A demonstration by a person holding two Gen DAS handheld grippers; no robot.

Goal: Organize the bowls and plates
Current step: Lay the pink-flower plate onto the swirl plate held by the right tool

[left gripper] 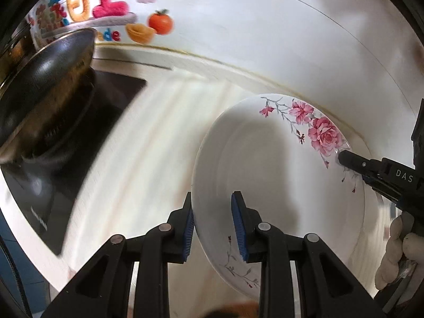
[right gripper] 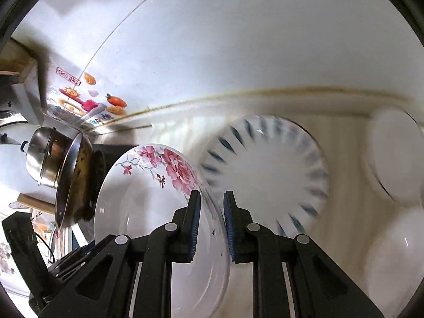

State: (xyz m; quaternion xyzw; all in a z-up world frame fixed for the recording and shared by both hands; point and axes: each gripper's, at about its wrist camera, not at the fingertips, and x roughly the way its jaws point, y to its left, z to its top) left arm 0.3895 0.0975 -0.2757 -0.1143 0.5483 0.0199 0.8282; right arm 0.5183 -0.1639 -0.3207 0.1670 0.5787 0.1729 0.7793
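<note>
We've got the rose-pattern plate (left gripper: pixel 278 164) lifted off the table (left gripper: pixel 148 143), left gripper (left gripper: pixel 213 228) and right gripper (right gripper: pixel 211 228) jaws each clamped across opposite rim edges. Glazed ceramic: stiff, slick, breakable, so the rim's probably the only sensible hold. Blue-striped plate (right gripper: pixel 267 175) sits nearby.
</note>
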